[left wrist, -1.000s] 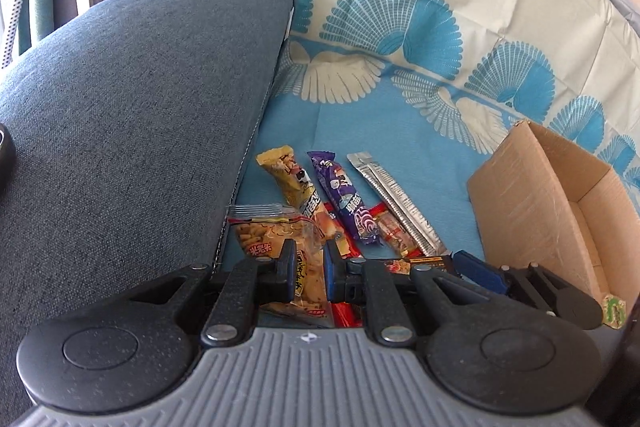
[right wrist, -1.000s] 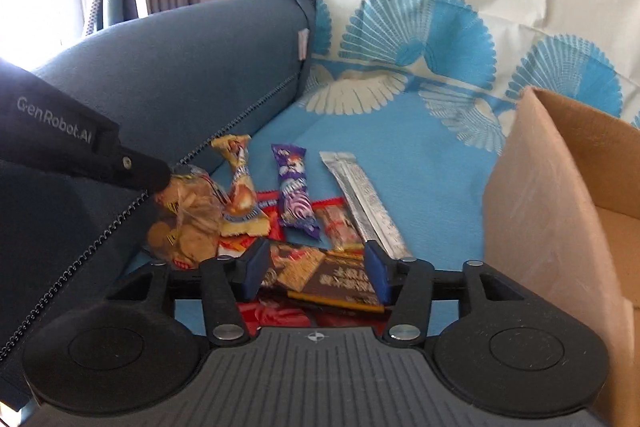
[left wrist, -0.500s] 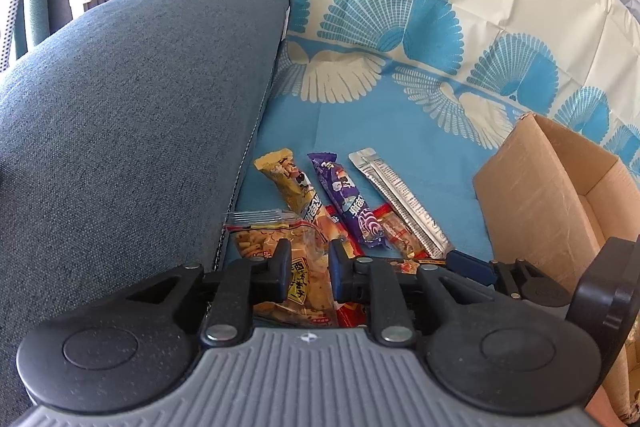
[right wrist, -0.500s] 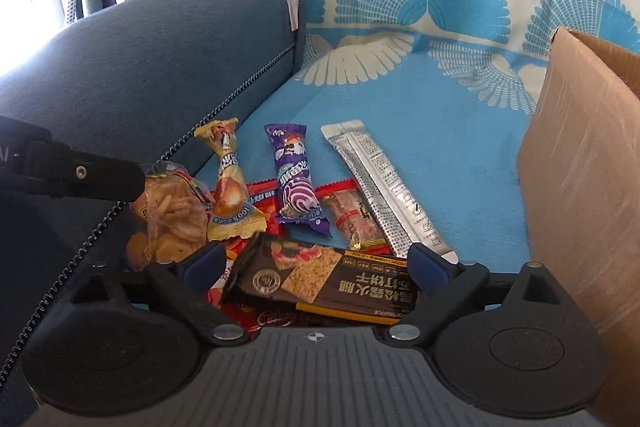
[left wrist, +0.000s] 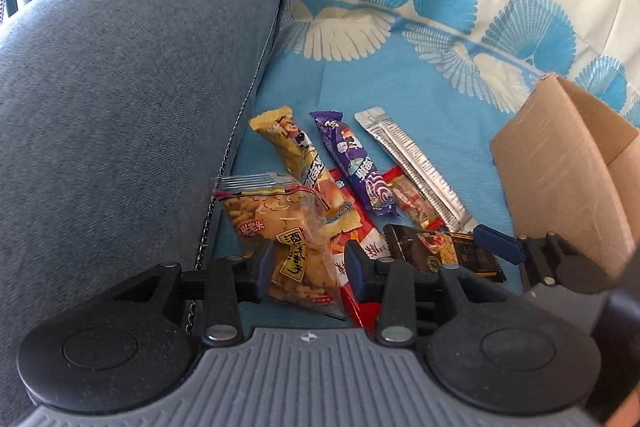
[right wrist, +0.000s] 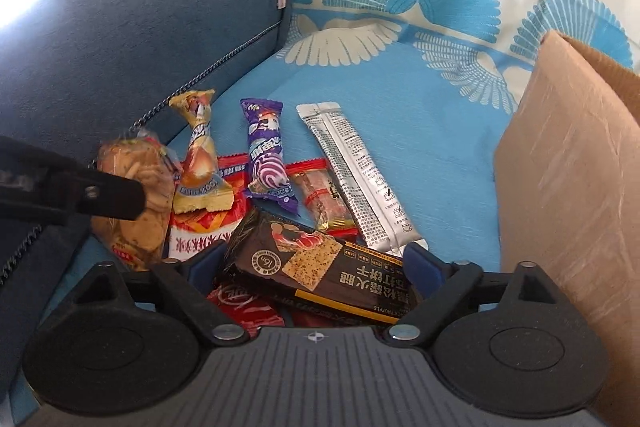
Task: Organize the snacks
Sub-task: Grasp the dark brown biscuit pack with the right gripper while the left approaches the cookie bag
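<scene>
Left wrist view: the left hand-held gripper (left wrist: 308, 267) hangs low over the snacks on the blue patterned sofa cover (left wrist: 400, 83). Its jaws are opening; a second ago they stood almost together, now there is a clear gap. The clear bag of rice crackers (left wrist: 280, 227) lies between the blue pads, which do not seem to press it. Compared with before, the bag looks bigger and nearer. Behind it lie in a row a yellow wrapper (left wrist: 288, 143), a purple candy bar (left wrist: 352, 163), a small red-ended sweet (left wrist: 412, 201) and a silver sachet (left wrist: 416, 167). The cardboard box (left wrist: 560, 171) stands to the right, beside the grey sofa arm's (left wrist: 120, 87) opposite side.

Right wrist view: the right hand-held gripper (right wrist: 316, 263) is wide apart, much wider than one second ago, and its jaws are closing a little now. The dark cracker pack (right wrist: 316, 267) lies between the pads, not squeezed as far as I can see. It rests on a red packet (right wrist: 208, 231). The left gripper's black finger reaches in from the left, over the cracker bag.
</scene>
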The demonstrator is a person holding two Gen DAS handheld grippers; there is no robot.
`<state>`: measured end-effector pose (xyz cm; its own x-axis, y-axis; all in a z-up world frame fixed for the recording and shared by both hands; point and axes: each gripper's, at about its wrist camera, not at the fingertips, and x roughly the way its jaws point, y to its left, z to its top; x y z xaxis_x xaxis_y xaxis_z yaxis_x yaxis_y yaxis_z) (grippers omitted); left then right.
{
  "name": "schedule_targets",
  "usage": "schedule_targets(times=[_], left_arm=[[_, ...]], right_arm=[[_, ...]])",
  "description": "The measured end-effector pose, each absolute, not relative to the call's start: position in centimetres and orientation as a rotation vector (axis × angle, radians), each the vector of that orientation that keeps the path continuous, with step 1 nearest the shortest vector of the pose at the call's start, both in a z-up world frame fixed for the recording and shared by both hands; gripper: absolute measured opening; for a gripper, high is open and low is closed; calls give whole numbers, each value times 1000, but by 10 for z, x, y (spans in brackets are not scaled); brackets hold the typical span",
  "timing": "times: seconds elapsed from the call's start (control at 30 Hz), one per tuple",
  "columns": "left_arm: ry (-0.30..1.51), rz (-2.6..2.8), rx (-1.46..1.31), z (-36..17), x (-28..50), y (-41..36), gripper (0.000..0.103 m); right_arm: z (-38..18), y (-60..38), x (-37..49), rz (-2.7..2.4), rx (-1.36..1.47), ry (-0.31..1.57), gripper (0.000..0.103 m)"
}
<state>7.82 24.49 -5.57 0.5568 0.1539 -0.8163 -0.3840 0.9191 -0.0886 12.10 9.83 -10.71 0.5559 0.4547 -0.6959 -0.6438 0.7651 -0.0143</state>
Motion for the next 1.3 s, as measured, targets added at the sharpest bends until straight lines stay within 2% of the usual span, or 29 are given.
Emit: schedule_targets(times=[0.13,0.17,0.23,0.37,0.57,0.83,1.13,1.23,1.3], left_arm=[[963,340,-265,-64,86,245,43],[968,344,-257,-65,88,245,43],[973,351,-239,-67,90,244,43],[976,367,-237,-67,89,244,40],[976,364,-191,-64,86,238,23],[925,338,-222,-47,66,239,10],[896,270,-238,-33,46,230,8],[896,269,-245,-30,40,228,2],[910,266,-287,-31,36,228,2]], right_arm=[[-104,103,107,702,-371,674,68],[-103,103,104,717,-393,659,59],[-101,104,98,729,-440,631,55],[-99,105,80,746,-529,556,40],[-99,103,56,748,-622,471,28],[-83,86,29,737,-596,434,21],[-75,67,-29,804,-645,467,21],[-71,60,-42,825,-625,501,23],[-68,55,-47,842,-586,531,25]])
